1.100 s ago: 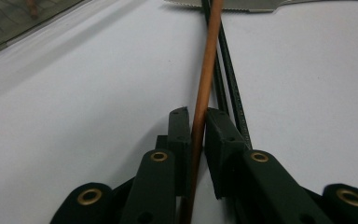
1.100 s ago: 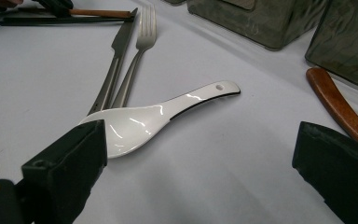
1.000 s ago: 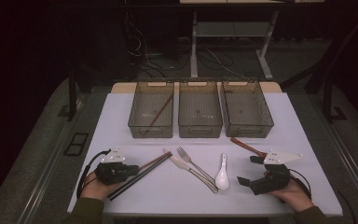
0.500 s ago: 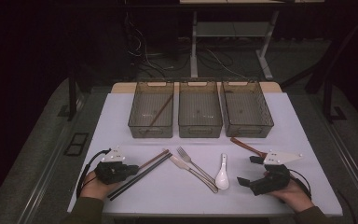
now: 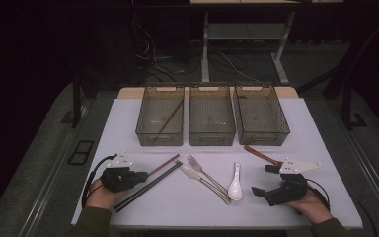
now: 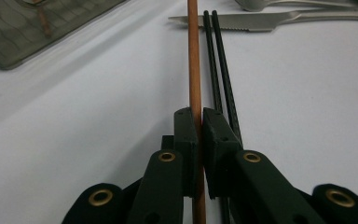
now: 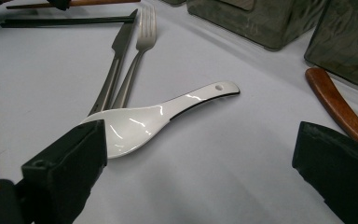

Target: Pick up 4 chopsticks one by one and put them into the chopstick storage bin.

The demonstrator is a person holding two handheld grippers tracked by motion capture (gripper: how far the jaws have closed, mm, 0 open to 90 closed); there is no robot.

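My left gripper (image 5: 139, 177) (image 6: 199, 122) rests on the white table at the front left, shut on a brown wooden chopstick (image 6: 194, 60) (image 5: 164, 164) that runs forward between its pads. A pair of black chopsticks (image 6: 221, 65) (image 5: 148, 186) lies right beside it. Farther along lie a knife (image 5: 197, 177) (image 6: 251, 20) and a fork (image 5: 205, 172). My right gripper (image 5: 262, 180) (image 7: 200, 154) sits open at the front right, with the white ceramic spoon (image 5: 235, 184) (image 7: 154, 115) just ahead of its left jaw. A brown wooden handle (image 5: 259, 154) (image 7: 338, 105) lies by its right jaw.
Three clear grey bins stand in a row at the back of the table: left (image 5: 160, 133), middle (image 5: 211, 136), right (image 5: 262, 133). The left one holds a brown chopstick (image 5: 170, 117). Dark floor with cables lies beyond the table.
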